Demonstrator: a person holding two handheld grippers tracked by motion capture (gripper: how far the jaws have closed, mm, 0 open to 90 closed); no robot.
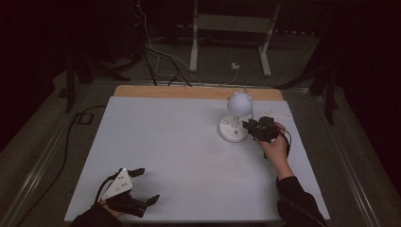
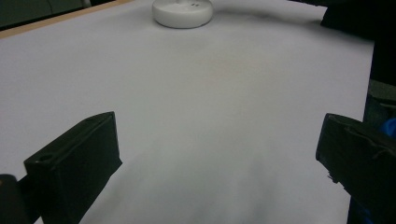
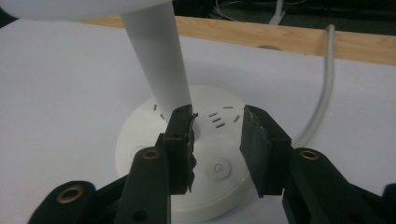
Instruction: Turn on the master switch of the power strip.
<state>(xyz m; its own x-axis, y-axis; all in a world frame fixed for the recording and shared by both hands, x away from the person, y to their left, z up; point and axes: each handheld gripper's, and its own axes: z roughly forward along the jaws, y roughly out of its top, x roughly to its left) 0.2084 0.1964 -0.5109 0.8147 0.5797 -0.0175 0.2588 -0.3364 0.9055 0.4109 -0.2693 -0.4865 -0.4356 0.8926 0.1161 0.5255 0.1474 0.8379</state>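
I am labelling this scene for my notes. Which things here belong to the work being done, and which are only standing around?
Part of the work:
- small white desk lamp with round head and round base
- right tongs, open over the lamp's base
- lamp's white cable

Only around:
- left tongs, open, apart from the lamp
- white table cover
- white metal frame on the floor
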